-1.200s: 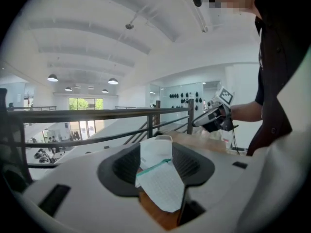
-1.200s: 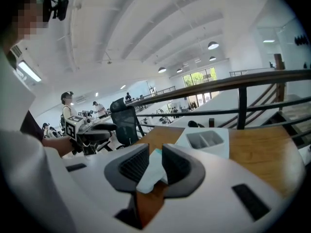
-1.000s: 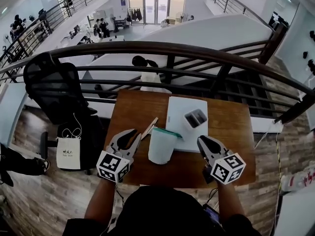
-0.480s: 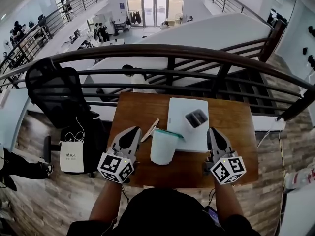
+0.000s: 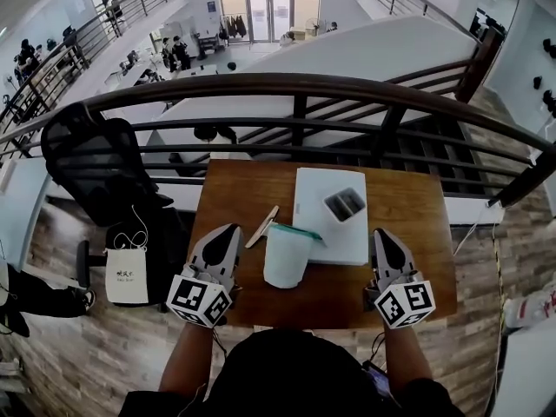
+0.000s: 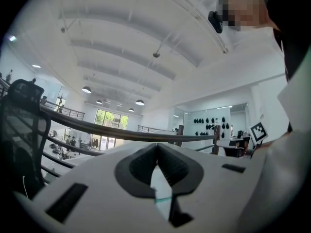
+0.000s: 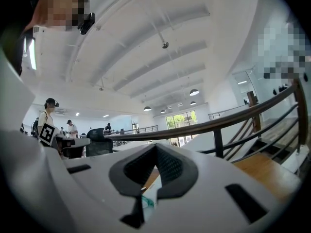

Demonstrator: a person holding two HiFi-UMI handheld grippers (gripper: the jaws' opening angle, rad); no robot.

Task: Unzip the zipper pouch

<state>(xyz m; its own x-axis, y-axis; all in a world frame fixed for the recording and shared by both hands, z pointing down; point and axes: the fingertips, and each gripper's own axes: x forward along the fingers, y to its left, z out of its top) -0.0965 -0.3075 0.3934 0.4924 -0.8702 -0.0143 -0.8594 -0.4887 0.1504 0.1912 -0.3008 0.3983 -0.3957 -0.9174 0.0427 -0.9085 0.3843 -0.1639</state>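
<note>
The white zipper pouch with a teal zipper along its top edge lies in the middle of the wooden table. My left gripper is to the left of the pouch, shut and empty, clear of it. To the right, my right gripper is also shut with nothing held. In the left gripper view the left gripper has its jaws together, with a strip of the pouch showing beyond them. In the right gripper view the right gripper has its jaws meeting too, and a bit of the pouch shows below.
A white flat board lies behind the pouch with a small grey box on it. A wooden stick rests left of the pouch. A dark railing runs beyond the table, and a black chair stands at the left.
Both grippers' jaws have gone from open to shut with nothing between them. The right gripper has shifted right, away from the pouch. The left gripper has risen slightly.
</note>
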